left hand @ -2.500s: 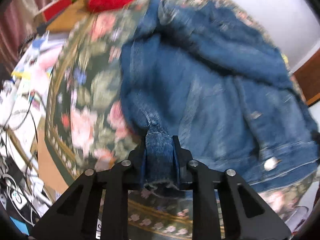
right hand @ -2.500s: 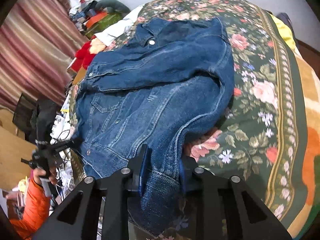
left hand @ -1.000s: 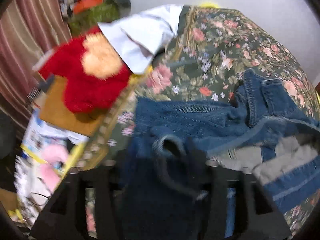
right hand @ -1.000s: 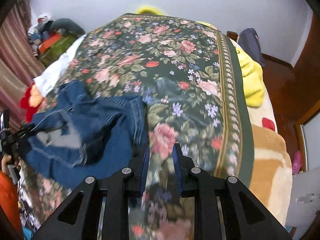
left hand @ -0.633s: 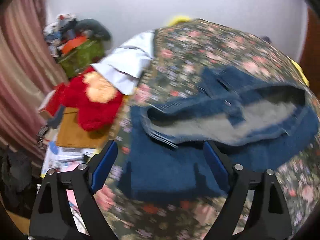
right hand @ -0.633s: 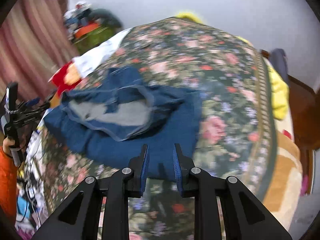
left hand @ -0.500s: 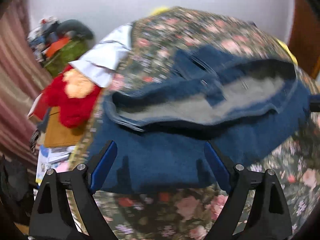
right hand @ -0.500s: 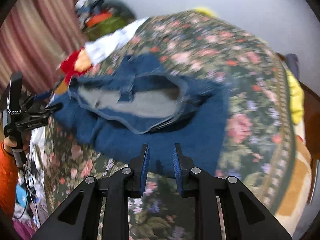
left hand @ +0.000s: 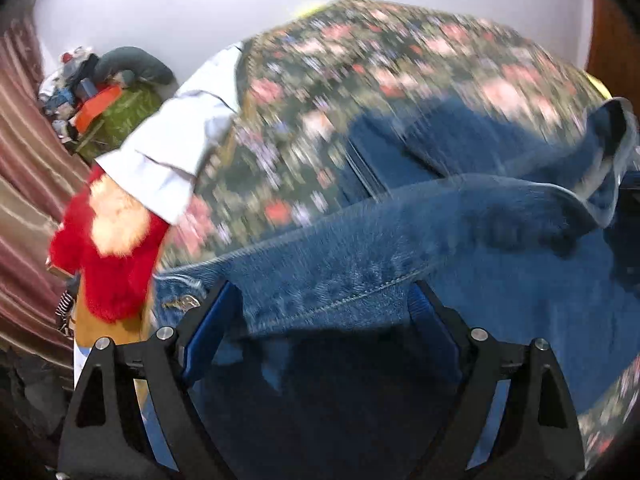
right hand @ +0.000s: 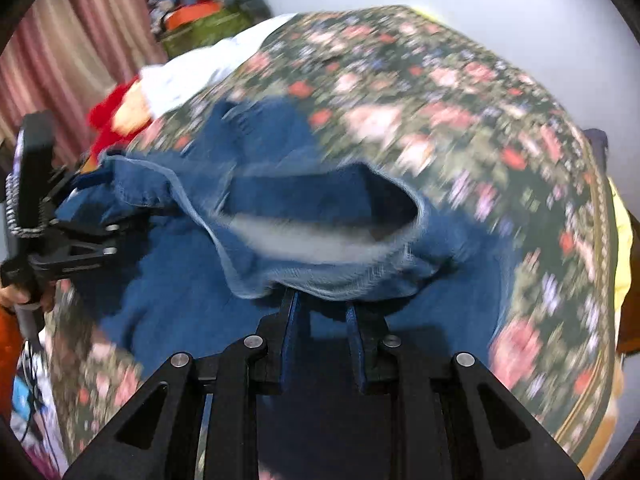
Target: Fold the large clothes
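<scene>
Left wrist view: the left gripper (left hand: 326, 312) stands wide, its jaws having just been opening; a folded edge of the denim jacket (left hand: 460, 248) lies between the blue pads (left hand: 208, 332) without being pinched. The jacket fills the centre and right of the frame on the floral bedspread (left hand: 360, 64). A red plush toy (left hand: 108, 256) and a white cloth (left hand: 180, 152) sit at the left.

Right wrist view: the right gripper (right hand: 322, 320) is narrow, jaws nearly together, with the jacket's hem (right hand: 328, 280) lying over their tips; whether they pinch it is unclear. The jacket (right hand: 200, 280) lies mid-frame, its grey lining (right hand: 304, 236) showing. At far left a hand (right hand: 20, 296) holds the other gripper.
</scene>
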A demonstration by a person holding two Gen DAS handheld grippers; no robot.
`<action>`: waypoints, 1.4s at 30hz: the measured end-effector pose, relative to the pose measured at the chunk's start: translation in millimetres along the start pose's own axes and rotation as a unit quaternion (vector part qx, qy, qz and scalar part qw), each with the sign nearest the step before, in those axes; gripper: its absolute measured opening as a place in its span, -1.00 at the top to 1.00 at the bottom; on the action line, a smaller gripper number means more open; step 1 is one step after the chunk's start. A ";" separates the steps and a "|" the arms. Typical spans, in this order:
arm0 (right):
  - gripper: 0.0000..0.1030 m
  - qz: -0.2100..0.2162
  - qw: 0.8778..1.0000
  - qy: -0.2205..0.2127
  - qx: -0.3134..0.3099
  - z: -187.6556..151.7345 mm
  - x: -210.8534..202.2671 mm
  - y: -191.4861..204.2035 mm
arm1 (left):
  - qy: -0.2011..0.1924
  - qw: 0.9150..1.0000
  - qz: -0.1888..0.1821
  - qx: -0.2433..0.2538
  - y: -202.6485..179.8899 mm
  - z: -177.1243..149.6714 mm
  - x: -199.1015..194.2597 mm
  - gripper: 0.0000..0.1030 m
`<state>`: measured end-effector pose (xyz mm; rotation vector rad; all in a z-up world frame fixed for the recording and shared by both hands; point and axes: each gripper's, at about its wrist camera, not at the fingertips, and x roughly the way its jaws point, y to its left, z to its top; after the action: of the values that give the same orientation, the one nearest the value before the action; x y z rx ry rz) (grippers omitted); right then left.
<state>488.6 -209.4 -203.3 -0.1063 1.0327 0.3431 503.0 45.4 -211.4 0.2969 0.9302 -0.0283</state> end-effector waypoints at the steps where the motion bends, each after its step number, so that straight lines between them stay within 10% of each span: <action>1: 0.63 -0.002 1.000 -0.007 0.011 7.1 1.0 -6.4 | -0.011 1.000 0.015 -0.006 4.0 10.0 2.0 -0.73; 8: 0.63 0.014 0.995 0.004 0.098 42.6 30.8 -54.6 | 0.043 0.998 0.051 0.010 7.4 21.1 51.7 -0.68; 14: 0.63 -0.042 0.997 -0.027 0.064 30.3 -2.7 -40.3 | -0.003 0.999 -0.003 -0.038 23.3 19.1 -4.9 -0.67; 21: 0.63 0.028 0.999 -0.038 0.020 23.7 -32.8 18.0 | -0.044 0.998 -0.024 -0.049 38.7 -5.4 -70.5 -0.87; 27: 0.63 0.068 0.997 0.029 -0.032 5.8 8.2 89.3 | 0.037 0.998 -0.020 -0.056 43.4 -61.5 -36.7 -0.88; 32: 0.63 0.003 0.989 0.101 -0.105 -22.7 48.6 104.6 | 0.062 0.995 -0.025 -0.068 59.6 -102.5 -15.9 -0.93; 42: 0.63 -0.055 0.993 0.054 -0.094 -54.6 -12.9 32.5 | 0.040 0.994 -0.022 -0.101 73.2 -127.0 -47.6 -0.92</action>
<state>427.0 -195.3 -217.8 -0.3534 1.0943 0.3369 385.8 144.2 -227.2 0.0898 1.0102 0.0376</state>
